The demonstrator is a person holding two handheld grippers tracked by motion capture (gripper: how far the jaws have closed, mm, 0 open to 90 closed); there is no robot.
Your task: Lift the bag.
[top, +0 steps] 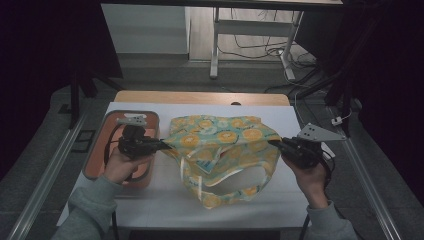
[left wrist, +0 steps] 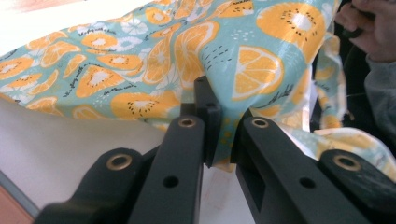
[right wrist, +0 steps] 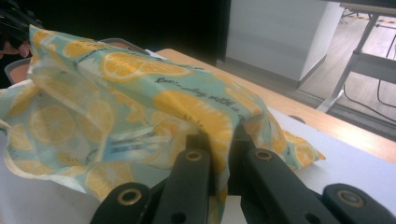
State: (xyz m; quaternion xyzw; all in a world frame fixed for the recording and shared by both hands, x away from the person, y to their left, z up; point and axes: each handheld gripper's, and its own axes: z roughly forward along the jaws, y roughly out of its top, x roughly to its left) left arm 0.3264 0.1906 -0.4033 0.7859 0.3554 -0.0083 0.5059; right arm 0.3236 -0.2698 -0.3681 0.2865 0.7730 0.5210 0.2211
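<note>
The high view is dim overall, with heavy darkness at both side edges and the upper corners. The white table cover [top: 165, 200] is the brightest zone; light falls from above. In the left gripper view, the cover beyond the left gripper [left wrist: 219, 135] glares to near-white at the upper left, and the fruit-print bag [left wrist: 154, 60] is soft in focus. In the right gripper view, the fabric just ahead of the right gripper [right wrist: 219, 154] is smeared by blur; the far left background is black.
</note>
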